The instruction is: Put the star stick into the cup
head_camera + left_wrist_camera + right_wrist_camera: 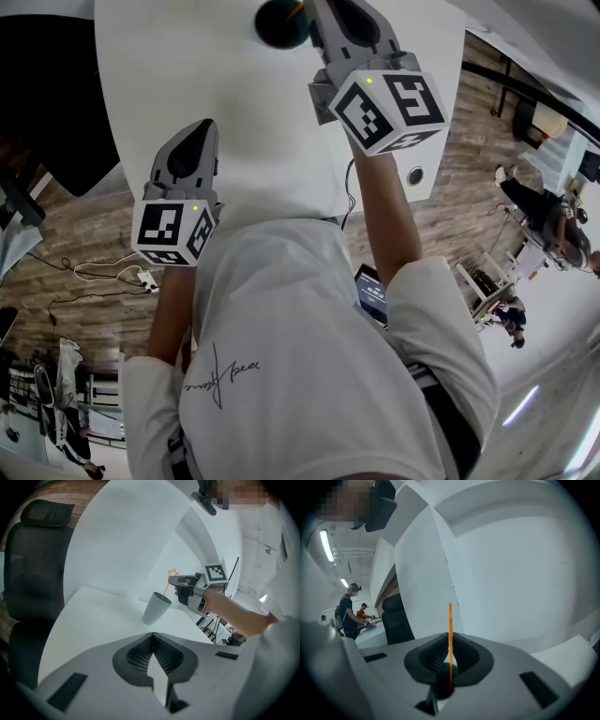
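The left gripper (152, 638) is held low and close to the body, jaws pressed together with nothing between them; its forearm (172, 309) is bare below a white sleeve; the right arm (386, 220) stretches farther forward; the right gripper (450, 644) has its jaws clamped on the thin orange star stick (450, 620), which stands upright between them.

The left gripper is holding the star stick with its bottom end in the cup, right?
Not quite: it is the right gripper that holds the star stick, fingers shut on it, as the right gripper view shows. The stick's bottom end is in the cup.
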Motion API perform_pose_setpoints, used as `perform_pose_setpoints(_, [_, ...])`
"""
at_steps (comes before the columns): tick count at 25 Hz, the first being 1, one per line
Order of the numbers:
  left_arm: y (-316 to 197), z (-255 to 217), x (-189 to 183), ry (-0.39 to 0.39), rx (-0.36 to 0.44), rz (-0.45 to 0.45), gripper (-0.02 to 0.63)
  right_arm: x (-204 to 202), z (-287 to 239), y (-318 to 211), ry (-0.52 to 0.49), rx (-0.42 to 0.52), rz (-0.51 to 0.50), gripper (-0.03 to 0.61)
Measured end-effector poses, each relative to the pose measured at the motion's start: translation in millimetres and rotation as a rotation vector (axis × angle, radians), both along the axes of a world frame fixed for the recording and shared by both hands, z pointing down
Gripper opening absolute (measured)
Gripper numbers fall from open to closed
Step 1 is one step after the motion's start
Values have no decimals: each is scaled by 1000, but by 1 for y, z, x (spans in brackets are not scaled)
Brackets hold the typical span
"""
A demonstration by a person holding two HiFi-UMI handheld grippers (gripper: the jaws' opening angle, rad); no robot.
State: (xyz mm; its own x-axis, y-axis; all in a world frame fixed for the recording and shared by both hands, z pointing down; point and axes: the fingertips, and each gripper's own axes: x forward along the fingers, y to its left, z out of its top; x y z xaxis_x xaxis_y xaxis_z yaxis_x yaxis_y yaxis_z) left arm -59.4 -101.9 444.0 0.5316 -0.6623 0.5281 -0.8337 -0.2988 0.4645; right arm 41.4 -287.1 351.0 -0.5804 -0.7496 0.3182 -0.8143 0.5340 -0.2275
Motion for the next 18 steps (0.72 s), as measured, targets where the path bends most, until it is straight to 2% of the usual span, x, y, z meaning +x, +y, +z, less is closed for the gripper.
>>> perform_pose_setpoints(6, [1, -1, -4, 2, -3, -4, 9, 3, 2, 0, 8, -13, 17, 23])
perform_pose_setpoints(18, [2, -1, -6, 5, 1, -16, 9, 14, 14, -1, 45, -51, 66, 94])
